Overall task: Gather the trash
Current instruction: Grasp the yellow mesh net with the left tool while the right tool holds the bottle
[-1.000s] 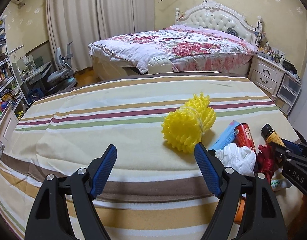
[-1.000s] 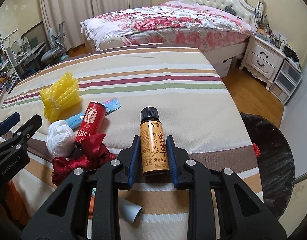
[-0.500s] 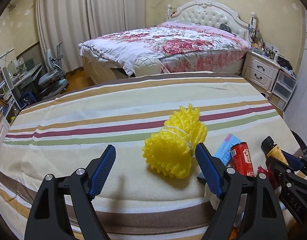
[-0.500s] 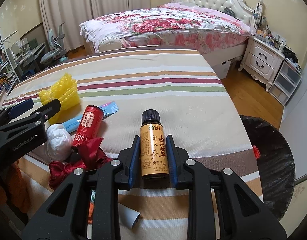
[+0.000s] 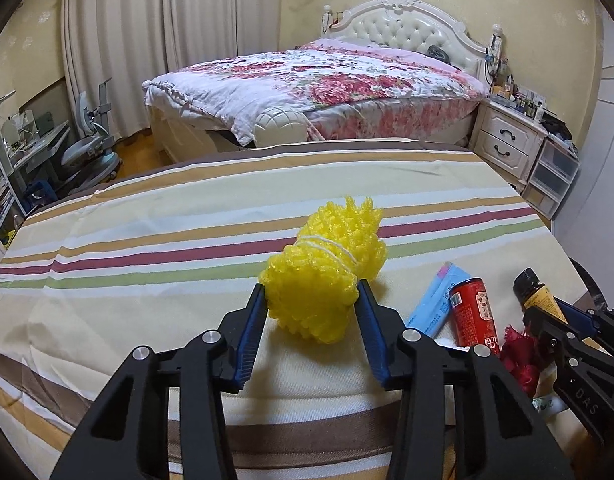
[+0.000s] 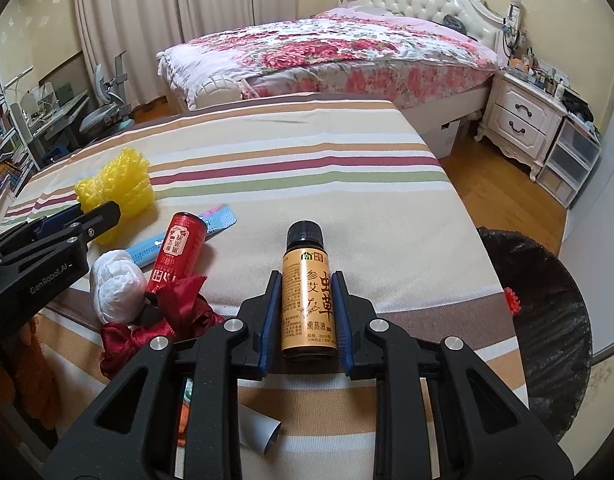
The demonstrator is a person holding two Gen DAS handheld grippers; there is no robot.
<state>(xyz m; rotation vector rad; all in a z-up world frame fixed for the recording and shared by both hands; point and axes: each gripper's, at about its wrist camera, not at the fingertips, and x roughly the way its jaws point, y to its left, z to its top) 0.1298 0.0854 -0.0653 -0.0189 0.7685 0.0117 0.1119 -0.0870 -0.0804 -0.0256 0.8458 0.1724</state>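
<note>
My left gripper [image 5: 312, 304] is shut on a yellow foam net bundle [image 5: 327, 276], its blue pads pressing both sides; the bundle also shows in the right wrist view [image 6: 117, 190]. My right gripper [image 6: 305, 304] is shut on a small brown bottle with an orange label [image 6: 308, 300], held just above the striped cloth. A red can [image 6: 178, 252], a blue wrapper [image 6: 187, 236], a white crumpled wad [image 6: 115, 286] and a red ribbon [image 6: 163, 320] lie between the grippers. A black-lined trash bin [image 6: 547, 320] stands to the right of the table.
The striped table [image 5: 187, 240] stretches toward a floral bed [image 5: 327, 80]. A white nightstand [image 6: 523, 120] and plastic drawers [image 6: 567, 164] stand at the right. A rolled grey paper [image 6: 259, 428] lies under my right gripper. A desk chair [image 5: 87, 152] is far left.
My left gripper moved right and forward to the yellow bundle and closed on it. My right gripper kept hold of the bottle and stayed nearly still.
</note>
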